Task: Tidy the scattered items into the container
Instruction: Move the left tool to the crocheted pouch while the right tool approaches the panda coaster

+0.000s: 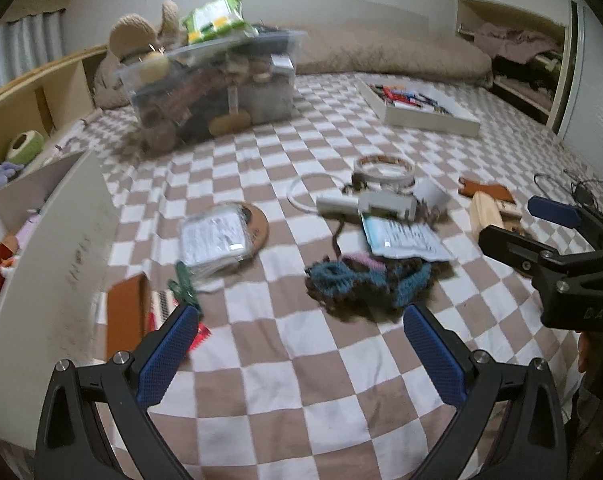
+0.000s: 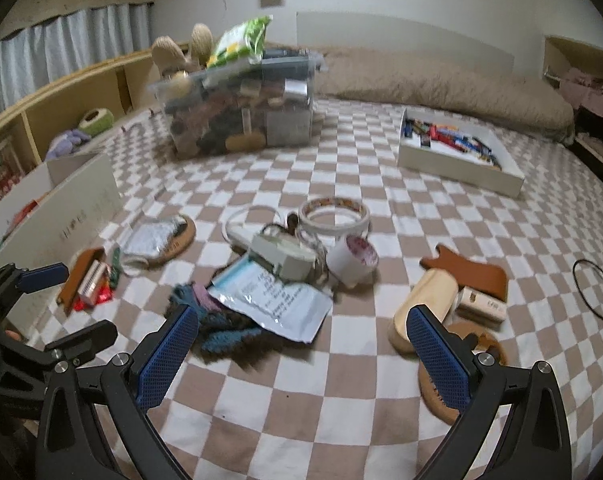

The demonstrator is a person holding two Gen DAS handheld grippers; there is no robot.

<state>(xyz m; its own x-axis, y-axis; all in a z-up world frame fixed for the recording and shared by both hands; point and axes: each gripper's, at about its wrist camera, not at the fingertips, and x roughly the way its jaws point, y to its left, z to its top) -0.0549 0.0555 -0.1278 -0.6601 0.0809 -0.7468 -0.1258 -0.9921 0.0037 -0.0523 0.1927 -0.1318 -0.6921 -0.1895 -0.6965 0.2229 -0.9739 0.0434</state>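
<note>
Two blue-padded grippers, left (image 1: 297, 356) and right (image 2: 301, 360), both spread wide, holding nothing.
Below: one brown-and-white checkered bedspread (image 2: 301, 412), one clear plastic bin (image 2: 237, 112), two white trays, one tape ring (image 2: 335, 214).

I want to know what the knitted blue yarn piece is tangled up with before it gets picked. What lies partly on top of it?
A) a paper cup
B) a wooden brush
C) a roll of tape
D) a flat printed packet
D: the flat printed packet overlaps the far edge of the knitted blue yarn piece; the roll of tape and paper cup sit apart, farther back.
</note>
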